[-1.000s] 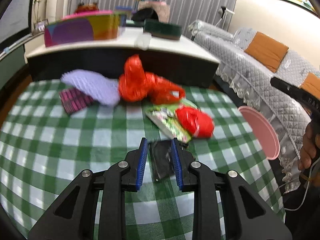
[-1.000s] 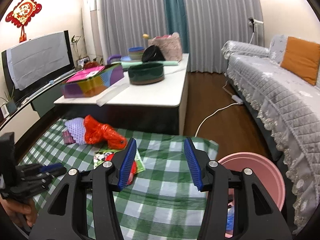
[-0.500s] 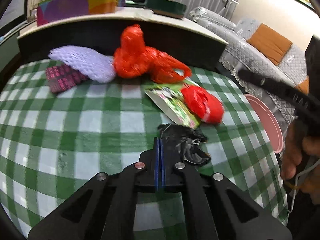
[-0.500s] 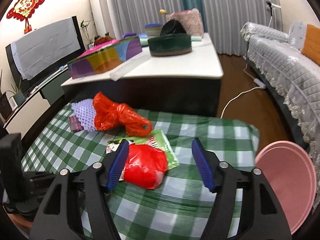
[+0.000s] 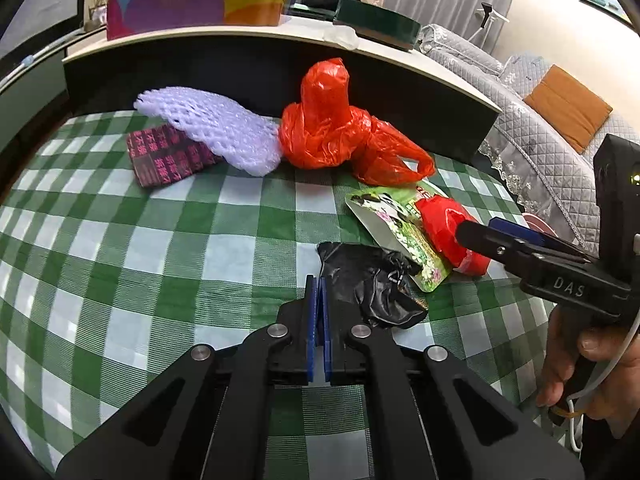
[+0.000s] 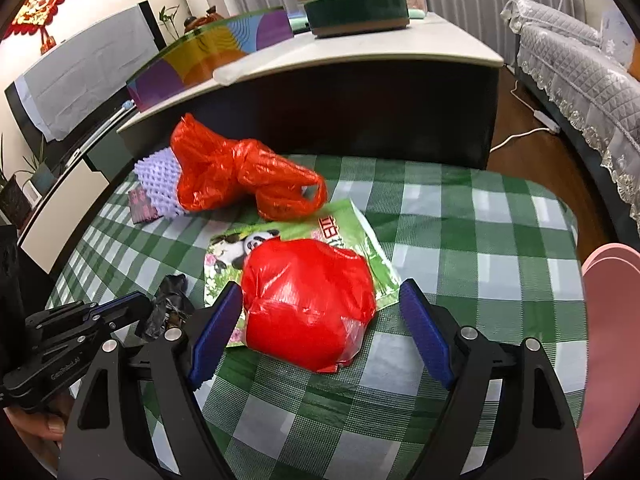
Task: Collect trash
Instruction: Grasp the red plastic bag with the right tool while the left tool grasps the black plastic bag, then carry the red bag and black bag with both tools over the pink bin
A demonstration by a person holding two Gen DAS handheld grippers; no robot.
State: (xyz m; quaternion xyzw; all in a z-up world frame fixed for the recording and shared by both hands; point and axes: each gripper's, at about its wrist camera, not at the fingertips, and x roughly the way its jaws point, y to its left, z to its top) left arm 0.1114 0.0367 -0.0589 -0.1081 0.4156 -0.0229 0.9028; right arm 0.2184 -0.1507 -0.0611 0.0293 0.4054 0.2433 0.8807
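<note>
**Green-checked cloth with scattered trash and two handheld grippers**

Green-and-white checked tablecloth [image 5: 120, 240] covered the low table and carried all the trash. Behind it stood a dark cabinet with a pale top [image 6: 360, 60], and a pink bin [image 6: 612, 320] sat past the cloth's right edge. A crumpled orange-red plastic bag [image 5: 332, 128] lay at the far side, touching a lilac foam fruit net [image 5: 216, 128], which partly overlay a dark wrapper with pink lettering [image 5: 164, 156]. Nearer the camera, a round red plastic bundle [image 6: 308, 300] rested on a green panda-print packet [image 6: 256, 240]. A small crumpled black bag [image 5: 372, 280] lay just beside that packet.

The right gripper [image 6: 320, 320] straddled the red plastic bundle, its jaws opening, blue pads [image 6: 216, 324] standing clear of it on both sides. The left gripper [image 5: 318, 308] had its blue pads pressed together; the black bag lay against their right side, and whether any edge of it was pinched between them cannot be told.
</note>
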